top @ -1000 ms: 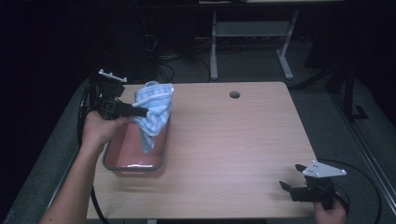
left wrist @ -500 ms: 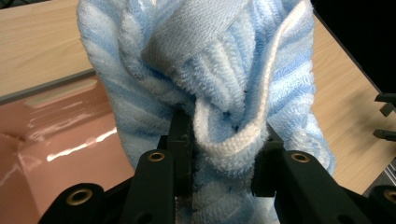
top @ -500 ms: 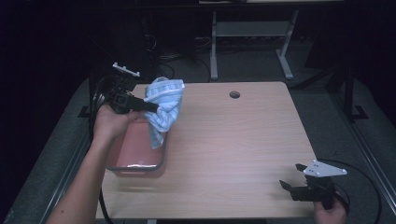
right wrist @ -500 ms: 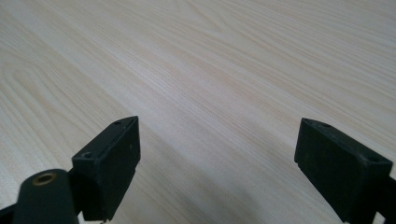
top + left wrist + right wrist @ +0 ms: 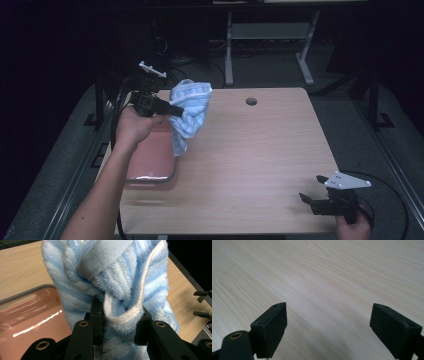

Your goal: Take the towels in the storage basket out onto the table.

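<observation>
1. Compared with a second earlier, the left gripper (image 5: 172, 108) had carried the blue-and-white striped towel (image 5: 190, 112) away from the pink tray (image 5: 150, 165), toward the table's middle and slightly higher; the right gripper (image 5: 312, 200) had kept its place at the near right corner.
2. At this moment the towel hung bunched from the left gripper, clear of the tray, its lower end dangling just past the tray's right rim above the wooden table (image 5: 250, 160).
3. In the left gripper view, both jaws were clamped on a thick fold of the towel (image 5: 120, 290), terry cloth bulging between and above them.
4. The tray (image 5: 30, 312) lay bare, glossy inside, at the table's left side.
5. In the right gripper view, the right gripper (image 5: 328, 317) had its jaws spread wide over plain tabletop (image 5: 324, 277), holding nothing.
6. Judged from this, lifting the towel out of the tray looked done; setting it down, perhaps spreading or folding it on the table, seemed left, and the idle right gripper had not yet joined.
</observation>
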Tool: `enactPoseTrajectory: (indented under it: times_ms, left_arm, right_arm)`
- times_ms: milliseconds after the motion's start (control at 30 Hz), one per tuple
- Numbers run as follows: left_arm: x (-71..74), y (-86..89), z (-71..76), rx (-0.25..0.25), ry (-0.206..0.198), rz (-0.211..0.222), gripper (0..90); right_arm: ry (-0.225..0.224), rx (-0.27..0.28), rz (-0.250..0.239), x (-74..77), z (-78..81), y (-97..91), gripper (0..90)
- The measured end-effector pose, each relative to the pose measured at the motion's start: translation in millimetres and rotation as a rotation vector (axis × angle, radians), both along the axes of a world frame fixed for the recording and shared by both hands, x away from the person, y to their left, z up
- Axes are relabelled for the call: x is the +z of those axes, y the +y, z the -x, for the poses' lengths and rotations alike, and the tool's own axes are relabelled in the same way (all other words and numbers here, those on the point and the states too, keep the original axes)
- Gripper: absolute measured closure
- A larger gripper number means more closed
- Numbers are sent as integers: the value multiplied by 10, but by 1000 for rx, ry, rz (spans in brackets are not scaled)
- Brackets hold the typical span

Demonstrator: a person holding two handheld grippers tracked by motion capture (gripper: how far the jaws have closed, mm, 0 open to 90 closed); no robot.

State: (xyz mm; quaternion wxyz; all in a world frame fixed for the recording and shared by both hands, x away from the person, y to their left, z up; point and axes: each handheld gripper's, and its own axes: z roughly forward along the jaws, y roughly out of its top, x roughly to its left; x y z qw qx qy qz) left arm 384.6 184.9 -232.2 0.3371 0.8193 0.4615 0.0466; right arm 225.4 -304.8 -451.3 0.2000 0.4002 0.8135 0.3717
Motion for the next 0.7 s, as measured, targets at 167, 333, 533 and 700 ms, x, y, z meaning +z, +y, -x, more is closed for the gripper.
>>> enactPoseTrajectory:
  times_ms: [167, 333, 533, 700]
  left_arm:
    - [-14, -107, -24, -11, 4, 15, 670]
    - [-10, -222, -49, -33, 5, 14, 670]
    - [-18, -341, -73, -61, 10, 7, 670]
    - [-5, -412, -93, -70, 10, 1, 670]
  right_arm:
    - [0, 2, -2, -4, -1, -1, 137]
    - [-1, 1, 1, -3, -1, -6, 137]
    - [-1, -2, -1, -5, 0, -16, 137]
    - [1, 3, -4, 0, 2, -6, 137]
